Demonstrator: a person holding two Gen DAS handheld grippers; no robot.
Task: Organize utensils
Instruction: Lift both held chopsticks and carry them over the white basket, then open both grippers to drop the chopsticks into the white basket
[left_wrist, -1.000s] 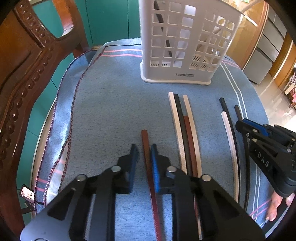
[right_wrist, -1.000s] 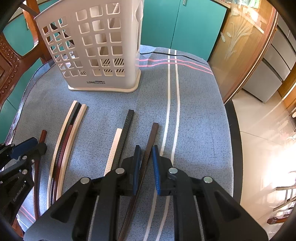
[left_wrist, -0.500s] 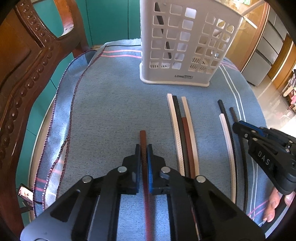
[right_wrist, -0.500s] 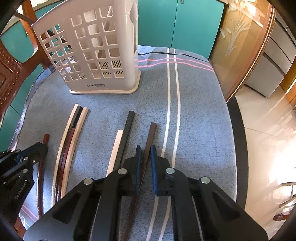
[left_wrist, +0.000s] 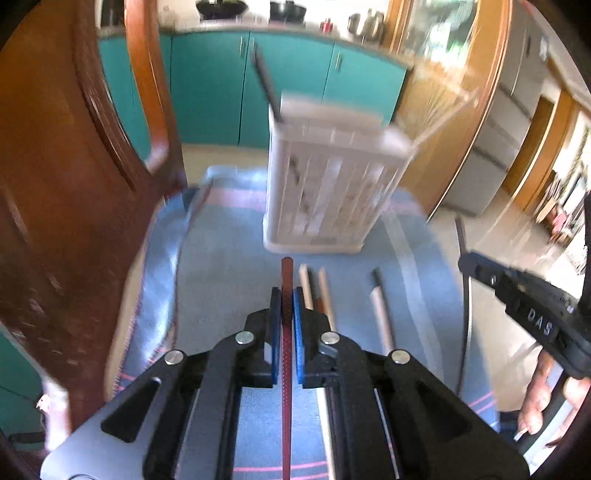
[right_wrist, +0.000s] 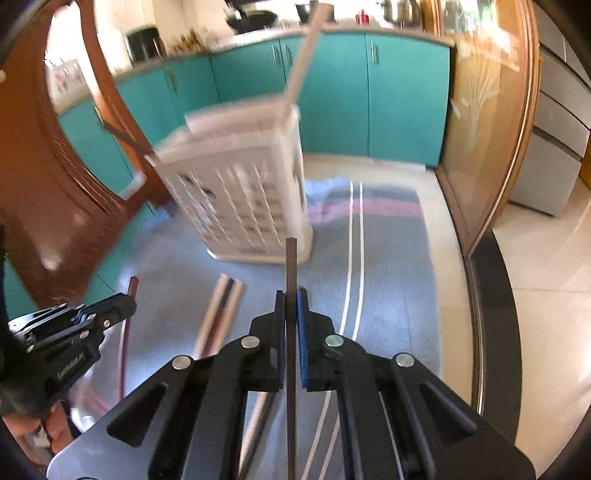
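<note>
My left gripper (left_wrist: 284, 299) is shut on a red-brown chopstick (left_wrist: 286, 273) and holds it lifted, its tip pointing at the white slotted basket (left_wrist: 328, 192). My right gripper (right_wrist: 291, 301) is shut on a dark brown chopstick (right_wrist: 290, 258), also lifted and pointing at the basket (right_wrist: 243, 199). Several cream, black and brown chopsticks (left_wrist: 314, 288) lie on the blue cloth (left_wrist: 221, 258) in front of the basket. A dark stick (left_wrist: 266, 85) and a cream stick (right_wrist: 303, 55) stand in the basket. Each gripper shows in the other's view: right (left_wrist: 467, 262), left (right_wrist: 127, 301).
A carved wooden chair back (left_wrist: 66, 184) stands close on the left. The table's right edge (right_wrist: 491, 295) drops to a tiled floor. Teal cabinets (right_wrist: 332, 92) are behind. Both views are blurred by motion.
Both grippers closed on their chopsticks and lifted them off the cloth, tilting upward so the basket and cabinets now fill the views.
</note>
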